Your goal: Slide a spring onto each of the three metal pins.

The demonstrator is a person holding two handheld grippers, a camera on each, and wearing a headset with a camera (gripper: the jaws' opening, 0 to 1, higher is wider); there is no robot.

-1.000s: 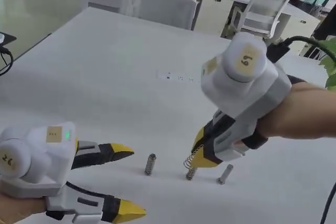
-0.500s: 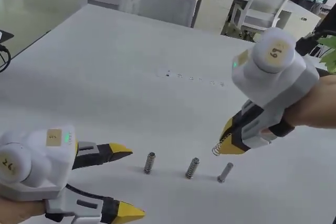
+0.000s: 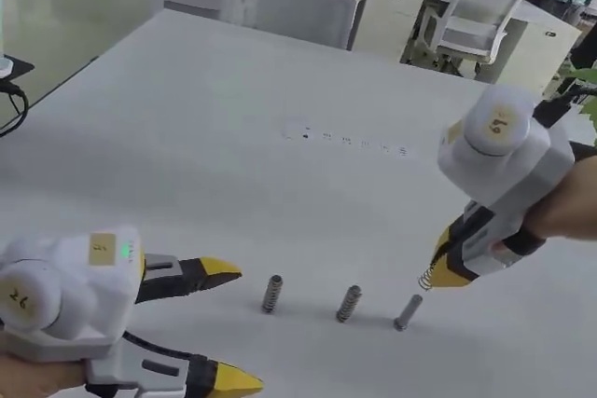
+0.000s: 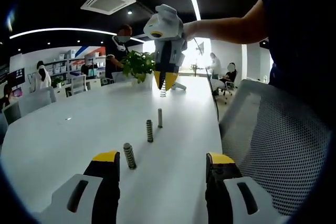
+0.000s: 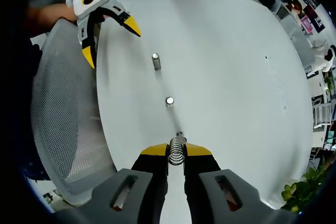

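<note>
A broad white tabletop (image 3: 233,137) carries the work. At its near edge the white-bodied, yellow-tipped left gripper (image 3: 246,328) hovers with its jaws spread wide, holding nothing. The matching right gripper (image 3: 438,275) hangs tilted over the right end of a row of three upright metal pins, its jaws pinched narrowly on a small coiled steel spring (image 3: 425,279). The left pin (image 3: 271,294) and the middle pin (image 3: 349,303) already wear springs. The bare grey pin (image 3: 408,311) stands just below the held spring, not touching it.

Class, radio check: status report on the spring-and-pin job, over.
Right gripper shut on a spring, poised above the bare pin. Left gripper open, empty. Middle pin and leftmost pin already sprung. Nothing between spring and pin.
</note>
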